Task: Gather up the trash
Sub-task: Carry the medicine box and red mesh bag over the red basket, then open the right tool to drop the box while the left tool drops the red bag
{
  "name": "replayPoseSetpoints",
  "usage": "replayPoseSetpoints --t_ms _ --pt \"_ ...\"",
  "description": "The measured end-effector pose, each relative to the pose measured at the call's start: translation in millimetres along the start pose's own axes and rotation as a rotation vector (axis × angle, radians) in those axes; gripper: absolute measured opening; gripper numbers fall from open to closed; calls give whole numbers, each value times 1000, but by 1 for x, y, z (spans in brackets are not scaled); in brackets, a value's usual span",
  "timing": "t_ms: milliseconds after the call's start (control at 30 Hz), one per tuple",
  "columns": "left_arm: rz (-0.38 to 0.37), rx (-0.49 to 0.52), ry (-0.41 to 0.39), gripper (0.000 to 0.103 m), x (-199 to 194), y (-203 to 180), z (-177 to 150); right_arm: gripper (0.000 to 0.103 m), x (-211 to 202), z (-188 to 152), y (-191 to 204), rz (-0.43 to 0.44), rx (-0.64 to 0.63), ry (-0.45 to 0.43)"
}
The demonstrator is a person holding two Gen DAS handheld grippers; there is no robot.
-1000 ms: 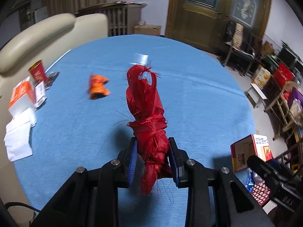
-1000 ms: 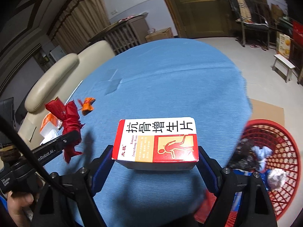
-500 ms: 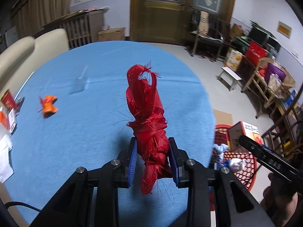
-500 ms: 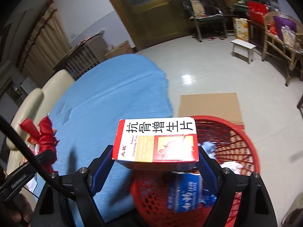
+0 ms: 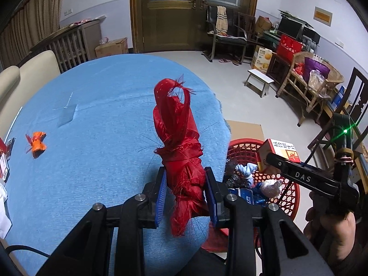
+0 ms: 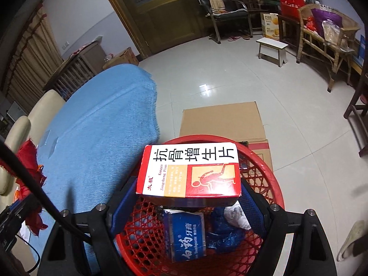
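A round table under a blue woven cloth (image 5: 96, 124) stands on a pale tiled floor, with a wooden double door (image 5: 174, 11) behind it. A flattened brown cardboard sheet (image 6: 220, 122) lies on the tiles beside a red plastic lattice basket (image 6: 264, 172), which holds a blue toothpaste box (image 6: 187, 237) and crumpled wrappers. The left gripper (image 5: 186, 195) is clamped on a red frayed ribbon bundle (image 5: 181, 151) above the cloth. The right gripper (image 6: 184, 197) grips a red-and-white medicine box (image 6: 191, 170) over the basket. A small orange ribbon scrap (image 5: 38, 140) lies on the cloth.
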State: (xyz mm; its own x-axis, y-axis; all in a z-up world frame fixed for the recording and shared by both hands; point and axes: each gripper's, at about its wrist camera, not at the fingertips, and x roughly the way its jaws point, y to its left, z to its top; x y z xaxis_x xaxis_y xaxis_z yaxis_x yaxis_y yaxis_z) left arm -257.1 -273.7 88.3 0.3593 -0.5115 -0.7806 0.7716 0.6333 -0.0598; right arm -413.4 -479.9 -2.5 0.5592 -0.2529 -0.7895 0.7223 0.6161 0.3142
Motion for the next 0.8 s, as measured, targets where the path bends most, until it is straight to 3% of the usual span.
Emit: replayPoseSetpoints --t_ms 267,800 --pt "-14 38 10 33 7 -14 0 87 17 6 -11 6 31 56" --pt "-84 135 53 33 21 -56 1 91 -31 27 -45 50 150 -66"
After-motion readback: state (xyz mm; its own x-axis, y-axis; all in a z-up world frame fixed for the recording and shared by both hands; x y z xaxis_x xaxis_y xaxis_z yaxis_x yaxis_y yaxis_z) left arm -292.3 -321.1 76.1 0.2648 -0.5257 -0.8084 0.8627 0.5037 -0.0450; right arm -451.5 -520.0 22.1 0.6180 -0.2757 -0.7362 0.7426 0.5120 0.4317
